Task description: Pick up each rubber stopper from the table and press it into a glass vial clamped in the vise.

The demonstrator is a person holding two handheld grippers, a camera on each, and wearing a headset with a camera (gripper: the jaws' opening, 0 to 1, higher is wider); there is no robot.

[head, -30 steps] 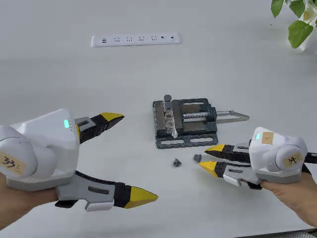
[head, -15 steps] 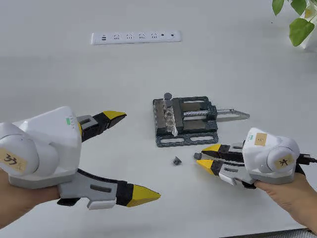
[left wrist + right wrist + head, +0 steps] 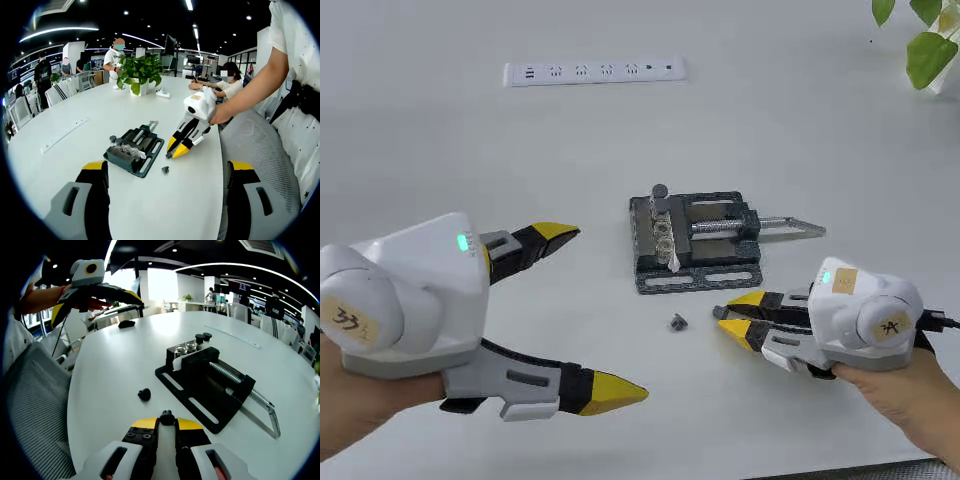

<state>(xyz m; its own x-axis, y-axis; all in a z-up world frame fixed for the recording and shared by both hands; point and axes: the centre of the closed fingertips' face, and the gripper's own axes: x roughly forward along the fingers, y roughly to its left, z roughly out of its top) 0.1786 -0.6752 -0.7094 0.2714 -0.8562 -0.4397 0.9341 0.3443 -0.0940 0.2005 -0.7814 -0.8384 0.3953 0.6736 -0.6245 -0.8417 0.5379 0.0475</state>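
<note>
1. My right gripper [image 3: 741, 313] lies low over the bench [image 3: 470, 150]. Its fingers are pinched on a stopper [image 3: 719, 313] at their yellow tips. In the right gripper view that stopper sits right between the two tips.
2. A second stopper [image 3: 677, 322] lies loose on the bench just to the left of the first, apart from both grippers.
3. The vise [image 3: 705, 262] stands on the bench beyond the two stoppers and near them. In the head view its screw points to the right.
4. A row of vials [image 3: 666, 240] is clamped upright at the vise's left end. The vial at the far end of the row wears a seated stopper [image 3: 660, 191].
5. My left gripper [image 3: 590, 311] is held up off the bench, well to the left of the vise, with its fingers spread wide.
6. A power strip [image 3: 595, 73] lies far back on the bench. A plant [image 3: 925, 55] shows its leaves at the upper right of the head view.
</note>
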